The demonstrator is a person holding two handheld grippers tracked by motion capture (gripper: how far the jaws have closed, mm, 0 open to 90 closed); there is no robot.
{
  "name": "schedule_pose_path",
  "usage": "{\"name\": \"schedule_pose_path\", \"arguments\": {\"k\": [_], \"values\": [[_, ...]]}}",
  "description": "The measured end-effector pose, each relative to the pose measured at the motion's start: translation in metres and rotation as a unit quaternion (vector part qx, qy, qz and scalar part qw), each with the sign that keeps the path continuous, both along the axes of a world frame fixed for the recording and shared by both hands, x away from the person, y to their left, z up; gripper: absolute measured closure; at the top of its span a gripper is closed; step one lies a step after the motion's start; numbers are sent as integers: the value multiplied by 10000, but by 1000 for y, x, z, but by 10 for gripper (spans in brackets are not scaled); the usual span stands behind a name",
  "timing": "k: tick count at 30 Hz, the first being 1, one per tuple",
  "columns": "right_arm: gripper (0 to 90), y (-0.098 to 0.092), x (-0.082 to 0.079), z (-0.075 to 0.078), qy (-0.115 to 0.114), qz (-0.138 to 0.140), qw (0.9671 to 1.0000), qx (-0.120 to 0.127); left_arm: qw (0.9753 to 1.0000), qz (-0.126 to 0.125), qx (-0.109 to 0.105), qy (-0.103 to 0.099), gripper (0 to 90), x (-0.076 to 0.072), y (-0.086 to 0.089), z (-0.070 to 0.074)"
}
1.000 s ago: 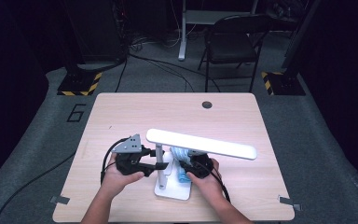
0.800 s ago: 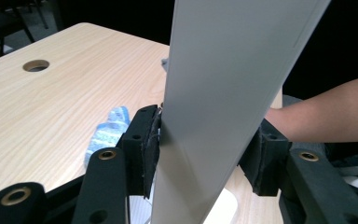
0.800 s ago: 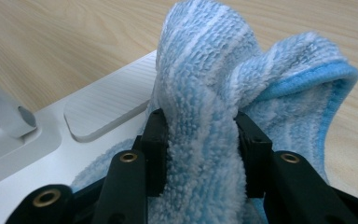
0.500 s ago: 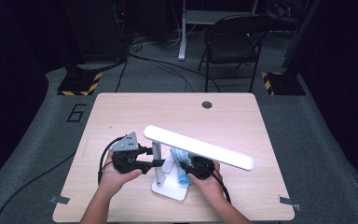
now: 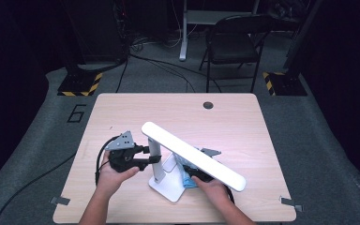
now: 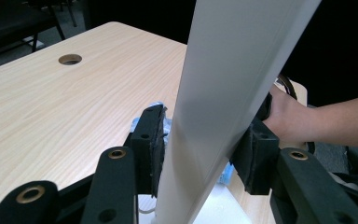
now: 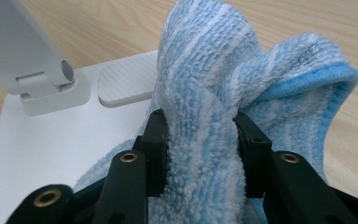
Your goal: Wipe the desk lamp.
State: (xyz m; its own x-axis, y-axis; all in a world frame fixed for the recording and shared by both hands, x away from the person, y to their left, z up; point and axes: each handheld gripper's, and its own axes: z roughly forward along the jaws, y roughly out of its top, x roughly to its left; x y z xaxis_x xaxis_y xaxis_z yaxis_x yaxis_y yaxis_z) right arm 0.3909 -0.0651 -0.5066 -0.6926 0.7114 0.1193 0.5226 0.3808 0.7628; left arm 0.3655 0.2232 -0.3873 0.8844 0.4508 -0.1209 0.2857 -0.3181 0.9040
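Observation:
A white desk lamp stands near the table's front edge, its upright post [image 5: 155, 158] on a flat base [image 5: 168, 188] and its long head bar [image 5: 192, 154] slanting to the near right. My left gripper [image 5: 149, 157] is shut on the post [image 6: 223, 93], with one pad [image 6: 151, 140] on each side of it. My right gripper [image 5: 194, 176] sits under the head bar over the base. It is shut on a bunched blue and white striped cloth [image 7: 223, 70] that rests on the base [image 7: 42, 154]. The cloth [image 5: 185, 177] peeks out below the bar.
A ribbed pad [image 7: 126, 84] and the post's hinge [image 7: 46, 88] sit on the base beside the cloth. The wooden table [image 5: 243, 126] has a round hole [image 5: 208, 105] near its far edge. A folding chair [image 5: 234, 42] stands beyond it on the grey floor.
The lamp's head bar has swung so its right end now points toward the near right. Both grippers keep their holds, and the cloth has shifted slightly on the base.

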Motion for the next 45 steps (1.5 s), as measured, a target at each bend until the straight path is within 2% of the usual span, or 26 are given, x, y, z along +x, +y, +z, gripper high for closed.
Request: {"name": "schedule_pose_path", "arguments": {"k": [8, 9, 11, 12, 22, 29, 37, 45], "values": [[620, -8, 4, 0, -35, 96, 9999, -47, 10000, 56, 47, -52, 612, 0, -2, 0], [620, -10, 4, 0, -3, 96, 9999, -31, 9999, 83, 62, -114, 622, 0, -2, 0], [620, -11, 5, 1, -22, 74, 10000, -49, 9999, 101, 78, -88, 635, 0, -4, -1], [620, -12, 5, 1, -4, 43, 10000, -53, 9998, 87, 153, -119, 648, 0, -5, -1], [621, -18, 8, 0, 14, -8, 10000, -50, 9996, 158, 175, -174, 664, -1, -6, -2], [624, -24, 13, -2, 10, -205, 9998, 41, 9996, 165, 155, -156, 668, -1, -6, -2], [620, -34, 18, -4, 132, -391, 9990, 153, 9995, 206, 127, -180, 673, -1, -7, -4], [615, -38, 21, -4, 91, -463, 9988, 96, 9992, 251, 188, -236, 664, -1, -11, -5]]}}
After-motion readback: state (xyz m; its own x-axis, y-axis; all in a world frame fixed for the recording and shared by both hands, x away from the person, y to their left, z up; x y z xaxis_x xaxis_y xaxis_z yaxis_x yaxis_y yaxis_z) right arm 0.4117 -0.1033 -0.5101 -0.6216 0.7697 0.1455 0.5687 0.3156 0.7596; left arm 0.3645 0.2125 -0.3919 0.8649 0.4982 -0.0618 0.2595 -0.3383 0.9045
